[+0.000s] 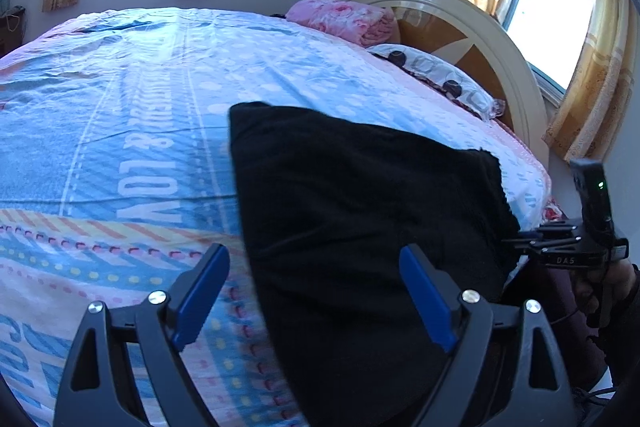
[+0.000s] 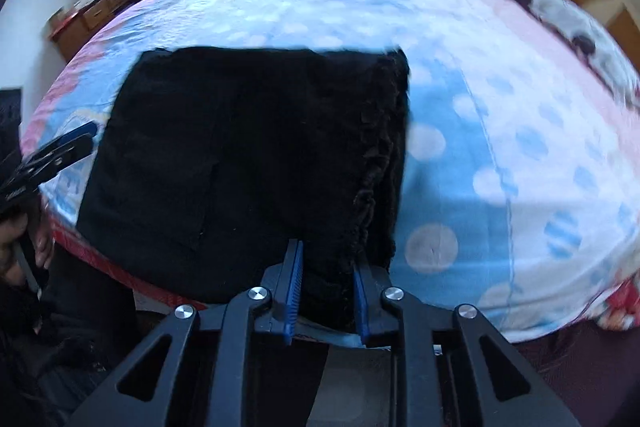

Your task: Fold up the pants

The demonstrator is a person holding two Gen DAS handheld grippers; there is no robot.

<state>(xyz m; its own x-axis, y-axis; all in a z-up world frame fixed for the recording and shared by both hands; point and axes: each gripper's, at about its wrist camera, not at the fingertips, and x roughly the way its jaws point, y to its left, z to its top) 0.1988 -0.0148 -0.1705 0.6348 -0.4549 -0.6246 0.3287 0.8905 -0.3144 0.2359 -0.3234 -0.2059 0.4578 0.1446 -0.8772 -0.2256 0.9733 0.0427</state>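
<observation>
The black pants (image 1: 360, 211) lie folded into a rough rectangle near the bed's front edge; they also fill the middle of the right wrist view (image 2: 240, 155). My left gripper (image 1: 316, 291) is open, its blue pads wide apart, hovering over the pants' left edge with nothing between them. My right gripper (image 2: 326, 287) has its jaws narrowed around the thick near corner of the pants by the gathered waistband (image 2: 376, 163). The left gripper shows at the far left of the right wrist view (image 2: 60, 151), and the right gripper at the far right of the left wrist view (image 1: 576, 243).
The bed (image 1: 120, 131) has a blue, pink and white printed cover. A pink rolled quilt (image 1: 340, 19) and a spotted pillow (image 1: 440, 75) lie by the curved headboard (image 1: 472, 39). A wooden dresser (image 2: 104, 7) stands against the far wall. Curtained windows sit behind.
</observation>
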